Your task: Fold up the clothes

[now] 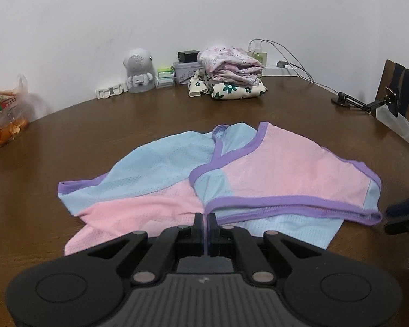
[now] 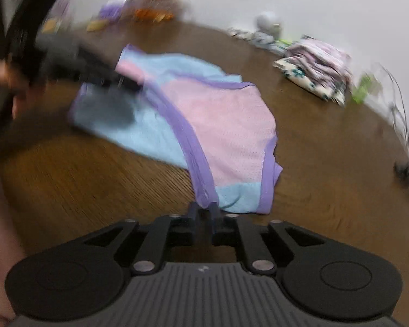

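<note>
A pink and light-blue mesh garment (image 1: pixel 272 169) with purple trim lies partly folded on the brown table (image 1: pixel 122 125). My left gripper (image 1: pixel 204 218) sits at its near edge, jaws shut with a thin strip of fabric between them. In the blurred right wrist view the same garment (image 2: pixel 220 120) is spread out, and the left gripper (image 2: pixel 131 84) holds a pink fold at its far left. My right gripper (image 2: pixel 204 209) stands slightly open at the near purple hem corner (image 2: pixel 204 190), which reaches between the fingertips. That right gripper shows as a dark blur (image 1: pixel 400 215) at the right edge of the left wrist view.
A stack of folded floral clothes (image 1: pixel 231 79) sits at the back by the wall, with a small astronaut figure (image 1: pixel 137 70), boxes and cables. A bag of snacks (image 1: pixel 5 120) lies far left. A phone-holder arm (image 1: pixel 368 103) and a chair stand at the right.
</note>
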`<control>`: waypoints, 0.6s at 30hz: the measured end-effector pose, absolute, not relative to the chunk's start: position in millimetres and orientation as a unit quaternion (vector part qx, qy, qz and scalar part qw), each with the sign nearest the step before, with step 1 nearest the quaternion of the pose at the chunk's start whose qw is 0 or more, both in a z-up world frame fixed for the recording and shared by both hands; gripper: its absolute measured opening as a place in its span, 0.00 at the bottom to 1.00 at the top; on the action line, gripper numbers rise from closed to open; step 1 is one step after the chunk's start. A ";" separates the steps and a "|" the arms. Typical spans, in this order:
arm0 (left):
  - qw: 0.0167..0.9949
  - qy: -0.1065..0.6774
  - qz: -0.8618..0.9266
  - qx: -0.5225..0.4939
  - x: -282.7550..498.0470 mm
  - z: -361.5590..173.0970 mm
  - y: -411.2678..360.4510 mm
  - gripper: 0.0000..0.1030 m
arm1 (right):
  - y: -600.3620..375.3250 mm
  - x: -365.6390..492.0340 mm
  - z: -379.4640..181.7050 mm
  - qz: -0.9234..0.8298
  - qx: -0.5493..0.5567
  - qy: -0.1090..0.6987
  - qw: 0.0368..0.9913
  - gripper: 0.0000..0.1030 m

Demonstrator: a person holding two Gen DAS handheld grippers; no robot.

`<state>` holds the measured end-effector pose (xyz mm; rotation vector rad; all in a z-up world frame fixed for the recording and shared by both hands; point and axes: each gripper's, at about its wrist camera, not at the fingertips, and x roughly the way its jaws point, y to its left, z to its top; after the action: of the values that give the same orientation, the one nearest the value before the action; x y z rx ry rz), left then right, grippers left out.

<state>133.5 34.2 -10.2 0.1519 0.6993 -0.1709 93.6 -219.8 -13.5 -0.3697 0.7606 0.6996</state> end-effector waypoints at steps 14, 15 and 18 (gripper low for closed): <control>0.922 0.302 -0.115 0.215 138.1 -20.0 18.6 0.24 | -230.9 84.6 -36.4 0.173 0.005 0.354 0.919 0.33; 0.918 0.304 -0.123 0.224 140.2 -21.4 17.4 0.26 | -228.3 82.2 -37.0 0.167 0.009 0.354 0.920 0.34; 0.912 0.301 -0.140 0.242 142.1 -24.6 13.1 0.30 | -220.1 80.7 -41.4 0.142 0.012 0.355 0.924 0.34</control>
<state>142.1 13.1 -24.6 0.4989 0.6199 -0.2875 80.7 -220.1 -41.4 0.0255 0.7280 0.2908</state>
